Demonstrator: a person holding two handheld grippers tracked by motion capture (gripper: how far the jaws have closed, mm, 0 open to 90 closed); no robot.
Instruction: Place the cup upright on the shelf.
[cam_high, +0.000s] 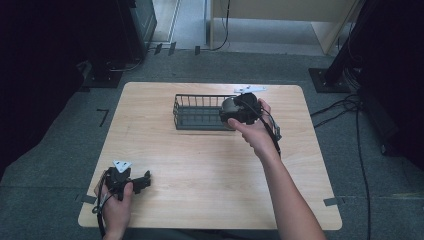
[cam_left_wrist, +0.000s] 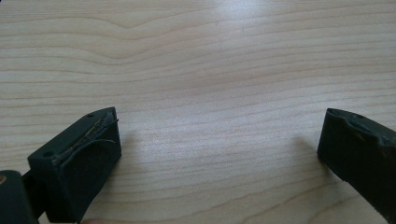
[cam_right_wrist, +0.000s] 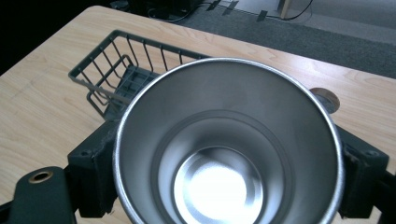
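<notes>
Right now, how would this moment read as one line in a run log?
right gripper: shut on steel cup, at wire basket | left gripper: open, nothing between jaws, low over table

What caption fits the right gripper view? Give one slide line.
Right gripper clamps an empty steel cup above the wooden table, wire basket just behind.

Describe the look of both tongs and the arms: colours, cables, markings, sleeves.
Both tongs are black. The left tongs carry a grey three-cornered plate and blocky jaws with frayed pad edges. The right tongs trail a black cable. Forearms are bare, no sleeves visible.
</notes>
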